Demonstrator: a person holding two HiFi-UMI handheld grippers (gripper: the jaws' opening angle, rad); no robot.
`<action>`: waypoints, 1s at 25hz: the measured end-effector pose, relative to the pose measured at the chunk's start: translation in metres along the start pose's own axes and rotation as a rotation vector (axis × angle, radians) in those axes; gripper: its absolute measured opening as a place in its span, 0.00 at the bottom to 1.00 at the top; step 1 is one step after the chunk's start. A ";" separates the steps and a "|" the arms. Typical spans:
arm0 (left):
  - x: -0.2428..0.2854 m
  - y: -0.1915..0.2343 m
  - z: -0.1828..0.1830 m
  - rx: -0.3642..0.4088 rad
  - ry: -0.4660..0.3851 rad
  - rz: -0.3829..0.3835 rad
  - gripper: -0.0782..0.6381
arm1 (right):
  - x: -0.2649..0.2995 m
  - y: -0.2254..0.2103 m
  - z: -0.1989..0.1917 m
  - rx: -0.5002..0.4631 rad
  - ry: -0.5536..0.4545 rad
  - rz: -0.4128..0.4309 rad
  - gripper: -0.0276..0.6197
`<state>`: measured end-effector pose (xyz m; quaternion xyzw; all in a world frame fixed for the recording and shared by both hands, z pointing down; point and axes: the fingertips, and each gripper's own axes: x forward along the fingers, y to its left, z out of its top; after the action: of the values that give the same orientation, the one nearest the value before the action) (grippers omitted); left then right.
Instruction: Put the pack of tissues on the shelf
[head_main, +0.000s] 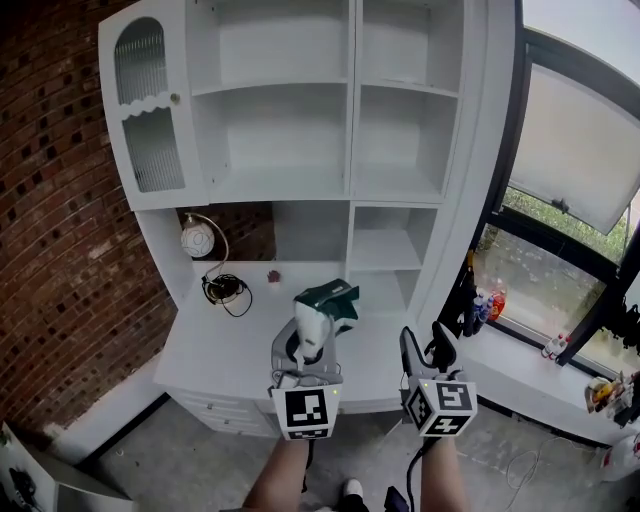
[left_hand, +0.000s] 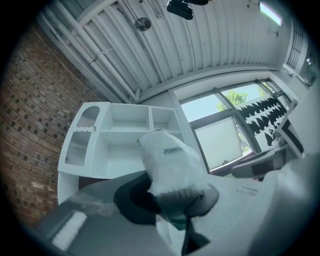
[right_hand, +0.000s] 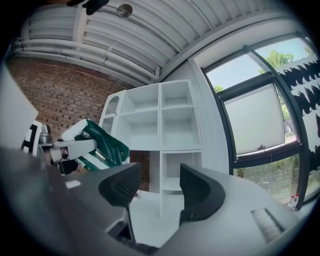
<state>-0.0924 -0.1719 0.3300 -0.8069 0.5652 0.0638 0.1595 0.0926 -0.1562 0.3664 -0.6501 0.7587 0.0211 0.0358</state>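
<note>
A green and white pack of tissues (head_main: 322, 312) sticks up from my left gripper (head_main: 312, 338), which is shut on it in front of the white shelf unit (head_main: 330, 150). In the left gripper view the pack (left_hand: 170, 167) fills the space between the jaws, white side toward the camera. My right gripper (head_main: 428, 350) is held beside it to the right, open, with nothing between its jaws (right_hand: 156, 187). The right gripper view shows the pack (right_hand: 100, 146) at the left, in the other gripper. Both grippers are over the front edge of the desk top (head_main: 240, 350).
The shelf unit has several open compartments and a glass door (head_main: 148, 110) at upper left. On the desk top lie a round lamp (head_main: 197, 239), a coiled black cable (head_main: 226, 289) and a small red thing (head_main: 273, 275). A brick wall (head_main: 50, 220) is at the left, a window (head_main: 570, 190) at the right.
</note>
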 end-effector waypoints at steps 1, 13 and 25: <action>0.005 -0.002 -0.002 0.002 0.001 0.003 0.25 | 0.004 -0.004 -0.001 0.001 0.000 0.004 0.42; 0.070 -0.030 -0.005 0.034 0.007 0.045 0.25 | 0.057 -0.060 0.007 0.018 -0.021 0.056 0.42; 0.106 -0.049 -0.032 0.056 0.062 0.057 0.25 | 0.091 -0.095 -0.016 0.080 -0.001 0.094 0.42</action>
<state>-0.0121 -0.2614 0.3392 -0.7874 0.5940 0.0275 0.1625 0.1718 -0.2611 0.3764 -0.6118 0.7886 -0.0075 0.0611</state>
